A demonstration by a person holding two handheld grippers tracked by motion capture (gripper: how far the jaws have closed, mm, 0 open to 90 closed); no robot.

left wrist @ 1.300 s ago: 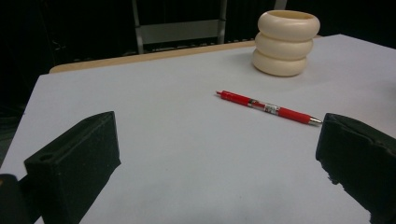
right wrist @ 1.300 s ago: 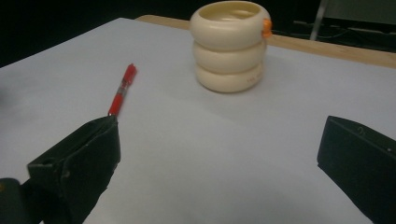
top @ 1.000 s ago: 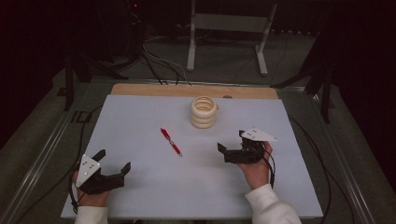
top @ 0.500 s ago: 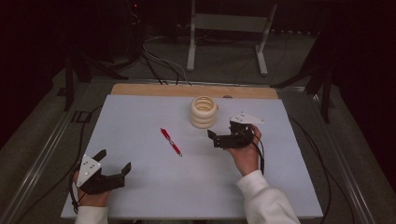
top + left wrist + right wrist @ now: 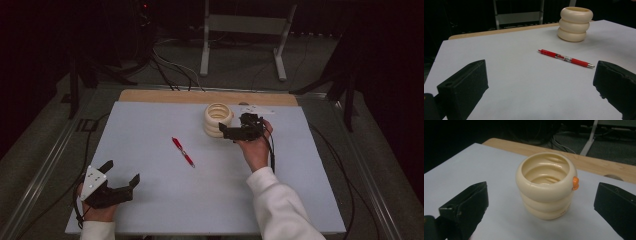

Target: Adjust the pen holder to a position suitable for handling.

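A cream ribbed cup (image 5: pixel 218 119) made of three stacked rings stands upright at the back middle of the white board (image 5: pixel 150 125). It is empty inside in the right gripper view, with a small orange tab on its rim (image 5: pixel 575 183). My right gripper (image 5: pixel 223 132) is open just right of the cup, jaws pointing at it, not touching; the cup (image 5: pixel 546 185) sits centred ahead of the jaws. A red pen (image 5: pixel 183 151) lies flat mid-board. My left gripper (image 5: pixel 121 172) rests open near the front left corner, facing the pen (image 5: pixel 565 58) and the cup (image 5: pixel 574 23).
A wooden strip (image 5: pixel 165 95) runs along the board's far edge. Behind it stand a metal frame (image 5: pixel 245 30) and cables (image 5: pixel 170 65) on the floor. Rails flank the table on both sides. A cable (image 5: pixel 330 150) trails right of my right hand.
My right gripper has moved left and toward the back, from the board's right side up close to the cream cup. The left gripper, pen and cup have stayed put.
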